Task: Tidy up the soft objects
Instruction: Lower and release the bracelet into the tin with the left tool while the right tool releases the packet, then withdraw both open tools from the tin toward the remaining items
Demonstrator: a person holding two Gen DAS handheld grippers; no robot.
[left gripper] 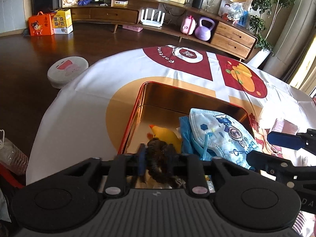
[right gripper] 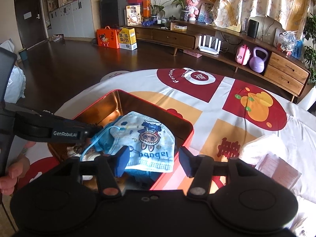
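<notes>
Low in the frame, the left claw (left gripper: 158,154) half-hides a dark furry toy (left gripper: 161,158) between parted pads, while the right claw (right gripper: 155,158) gapes over the mask (right gripper: 142,140) in the red tin (right gripper: 185,138).

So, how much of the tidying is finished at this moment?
Done: the face mask, a yellow toy and a blue cloth lie in the red tin. In hand: a dark fuzzy item sits between the left tool's fingers. Left: the white cloth beside the tin.

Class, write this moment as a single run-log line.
left gripper: around brown scrunchie, grip unclear | right gripper: open over mask | mask, yellow toy: in red tin
</notes>
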